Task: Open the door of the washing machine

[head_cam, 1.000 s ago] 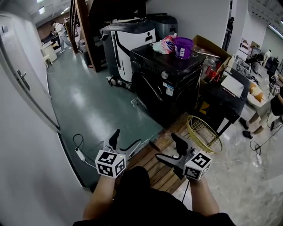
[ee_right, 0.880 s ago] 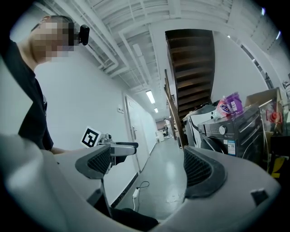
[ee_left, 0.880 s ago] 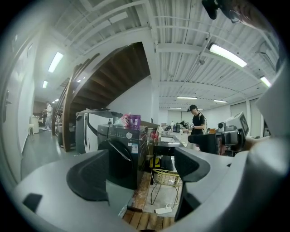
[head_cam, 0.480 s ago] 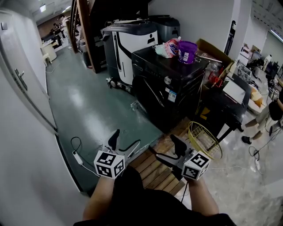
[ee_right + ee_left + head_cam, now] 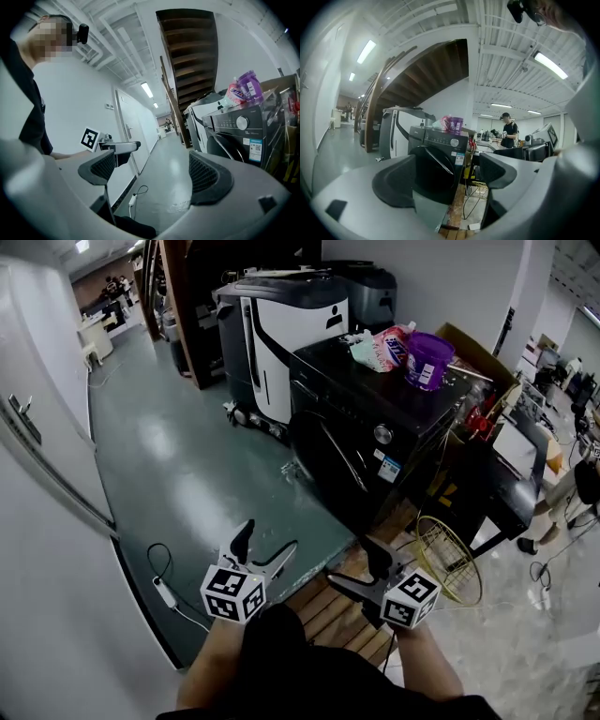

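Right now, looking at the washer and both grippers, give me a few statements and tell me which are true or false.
1. The washer's door is shut. True.
2. The left gripper is clamped on the door. False: its jaws are apart and empty, well short of the washer.
3. A purple tub stands on top of the washer. True.
4. The basket sits on top of the washer. False: it is down on the floor beside the washer.
5. The right gripper's jaws are shut. False: they are apart with nothing between them.
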